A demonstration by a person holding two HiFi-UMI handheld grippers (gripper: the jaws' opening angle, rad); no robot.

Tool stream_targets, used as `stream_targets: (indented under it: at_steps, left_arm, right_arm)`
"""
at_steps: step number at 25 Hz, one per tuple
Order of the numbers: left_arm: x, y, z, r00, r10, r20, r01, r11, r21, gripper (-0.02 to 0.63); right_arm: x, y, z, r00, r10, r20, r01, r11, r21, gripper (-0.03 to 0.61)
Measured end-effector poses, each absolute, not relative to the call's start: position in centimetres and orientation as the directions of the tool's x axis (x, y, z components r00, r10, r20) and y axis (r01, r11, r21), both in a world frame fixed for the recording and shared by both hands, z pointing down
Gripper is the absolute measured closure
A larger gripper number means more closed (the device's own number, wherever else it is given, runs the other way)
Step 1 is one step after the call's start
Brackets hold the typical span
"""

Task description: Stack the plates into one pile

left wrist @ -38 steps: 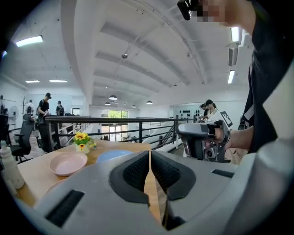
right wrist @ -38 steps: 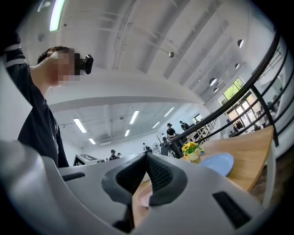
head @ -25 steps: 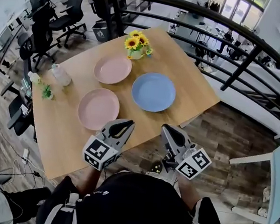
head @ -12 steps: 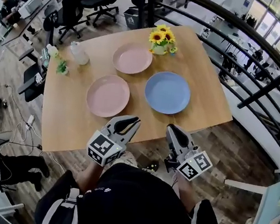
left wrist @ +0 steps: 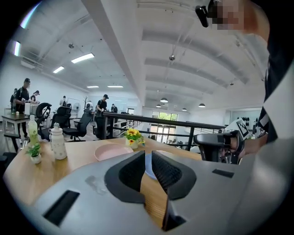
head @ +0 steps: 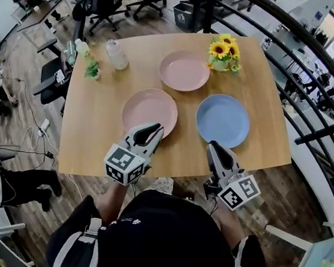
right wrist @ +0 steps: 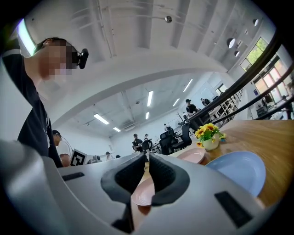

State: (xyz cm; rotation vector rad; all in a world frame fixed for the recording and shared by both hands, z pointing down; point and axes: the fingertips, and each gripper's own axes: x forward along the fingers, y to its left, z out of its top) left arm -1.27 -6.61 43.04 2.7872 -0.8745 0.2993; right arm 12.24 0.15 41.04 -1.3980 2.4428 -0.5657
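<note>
Three plates lie apart on the wooden worktop (head: 95, 127), none stacked.
- Near pink plate (head: 150, 110): centre of the worktop, towards the person's edge.
- Far pink plate (head: 184, 70): beyond it, close to a pot of sunflowers (head: 225, 51).
- Blue plate (head: 222, 120): to the right of the near pink plate, with a strip of bare wood between them.

Left tool (head: 152, 129): jaws pressed together with only a thin slit between the pads, nothing pinched. In the head view its tip overlaps the near rim of the near pink plate; whether it touches cannot be told. Its own view looks low across the worktop towards the far pink plate and the sunflowers.

Right tool (head: 213, 146): jaws likewise drawn together, empty. It sits over the worktop's near edge, just short of the blue plate. In its own view the near pink plate shows through the slit and the blue plate lies to the right.

Also on the worktop, at the far left: a clear bottle (head: 117, 54) and a small green plant (head: 92, 69). Black railing (head: 320, 70) runs along the right side.
</note>
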Motion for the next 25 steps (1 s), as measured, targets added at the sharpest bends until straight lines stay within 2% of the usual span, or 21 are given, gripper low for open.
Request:
stream_targets:
  at_steps: [3, 5, 13, 19, 23, 25]
  left_arm:
    - [-2.9, -8.7, 43.5, 0.788, -0.563, 0.251, -0.605, -0.785, 0.137, 0.579]
    - [-4.4, -10.3, 44.3, 0.775, -0.572, 0.269, -0.62, -0.771, 0.146, 0.533]
    - [-11.0, -15.2, 48.6, 0.709, -0.614, 0.348, -0.694, -0.695, 0.189, 0.52]
    - [-14.5, -17.6, 52.2, 0.664, -0.623, 0.413, -0.733, -0.651, 0.197, 0.517]
    - [-16.4, -18.3, 55.0, 0.634, -0.614, 0.471, -0.759, -0.611, 0.225, 0.483]
    - [-17.1, -18.8, 56.3, 0.615, -0.604, 0.506, -0.771, -0.594, 0.228, 0.472]
  right_arm:
    - [11.3, -2.0, 41.8, -0.5, -0.866, -0.01, -0.763, 0.446, -0.469, 0.558]
    - [10.2, -3.7, 42.1, -0.508, -0.862, 0.008, -0.762, 0.445, -0.47, 0.554]
    - [6.8, -8.6, 45.9, -0.524, -0.848, 0.075, -0.747, 0.416, -0.52, 0.534]
    - [4.0, -10.7, 50.1, -0.556, -0.807, 0.198, -0.759, 0.396, -0.516, 0.509]
    - [3.1, -11.3, 53.1, -0.534, -0.795, 0.289, -0.786, 0.341, -0.515, 0.505]
    - [3.0, -11.7, 54.4, -0.525, -0.784, 0.332, -0.796, 0.314, -0.518, 0.466]
